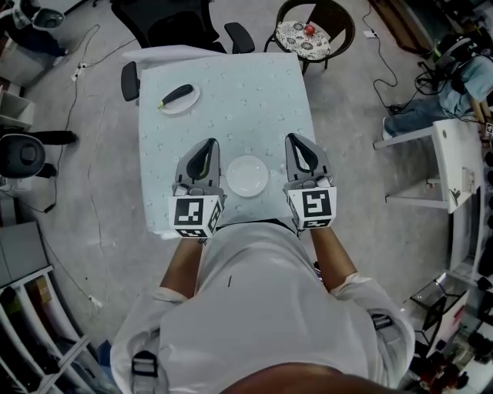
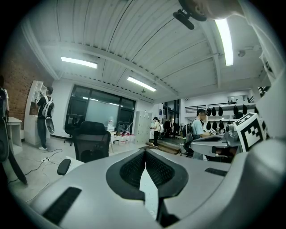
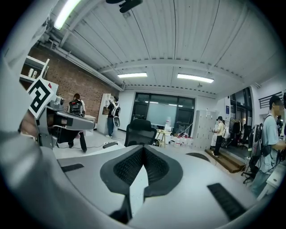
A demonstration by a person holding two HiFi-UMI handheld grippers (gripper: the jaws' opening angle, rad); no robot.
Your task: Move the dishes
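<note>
In the head view, a grey concrete floor (image 1: 92, 192) surrounds a square counter (image 1: 262, 100) under a pale, finely dotted cloth. A round white glossy plate (image 1: 246, 175), bare and smooth, lies near the counter's front edge, between the left gripper (image 1: 206, 143) and the right gripper (image 1: 296, 139) and touching neither. At the far left corner, a second white plate (image 1: 190, 103) carries a long dark green vegetable (image 1: 176, 95). A black office chair (image 1: 177, 21) stands behind the counter.

In the left gripper view, a ribbed white ceiling (image 2: 134, 40) with strip lights spans a workshop with a brick wall on the left. The grey jaws' ridged black pads are clenched together with nothing between them.

In the right gripper view, the same ceiling and brick wall appear. These jaws are likewise pressed tip to tip, empty, above the pale cloth.
</note>
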